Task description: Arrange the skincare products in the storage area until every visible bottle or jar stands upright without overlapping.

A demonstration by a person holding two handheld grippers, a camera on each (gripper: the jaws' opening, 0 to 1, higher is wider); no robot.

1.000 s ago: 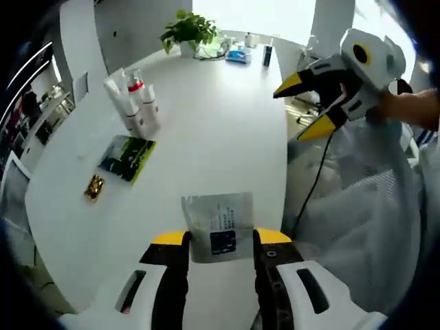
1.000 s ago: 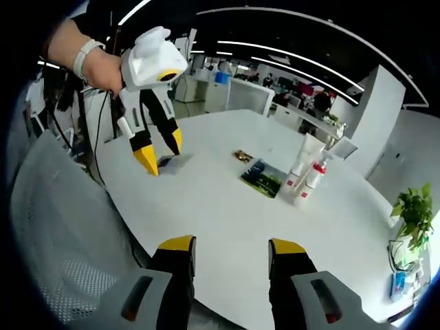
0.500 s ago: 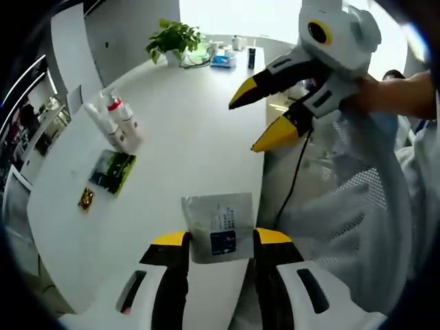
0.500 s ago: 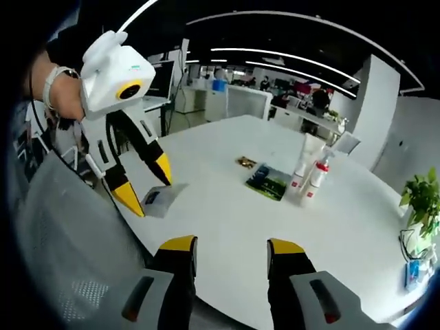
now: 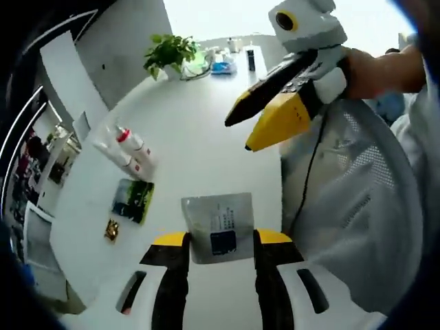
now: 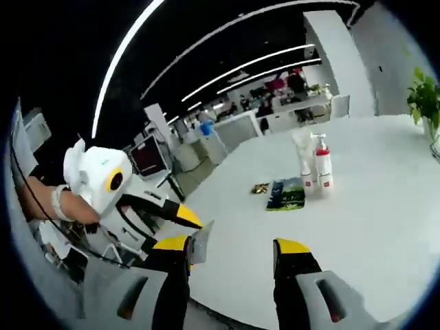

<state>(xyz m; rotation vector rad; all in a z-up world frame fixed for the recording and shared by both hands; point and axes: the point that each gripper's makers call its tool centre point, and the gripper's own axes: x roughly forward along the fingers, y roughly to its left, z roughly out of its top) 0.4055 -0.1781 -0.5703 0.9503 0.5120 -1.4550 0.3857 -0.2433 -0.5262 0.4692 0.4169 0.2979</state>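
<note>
My left gripper (image 5: 221, 238) is shut on a flat silver sachet (image 5: 217, 227) with a dark label, held over the near part of the white table (image 5: 206, 151). A white tube (image 6: 300, 155) and a red-capped white bottle (image 6: 321, 165) stand upright together, touching, far across the table; the left gripper view has this pair of bottles (image 5: 129, 147) at upper left. My right gripper (image 6: 232, 245) is open with nothing between its fingers. In the left gripper view the right gripper (image 5: 242, 132) hovers open above the table edge. In the right gripper view the left gripper (image 6: 180, 223) carries the sachet (image 6: 201, 242) beside my right gripper's left jaw.
A green flat packet (image 5: 132, 199) and a small gold packet (image 5: 111, 229) lie on the table near the bottles. A potted plant (image 5: 168, 51) and small items stand at the far end. A mesh chair (image 5: 357, 206) is beside the table edge.
Both cameras have swung and tilted. The right gripper has come closer to the left gripper's camera, and the left gripper with the sachet now sits lower, beside the right jaws. The bottles stay put.
</note>
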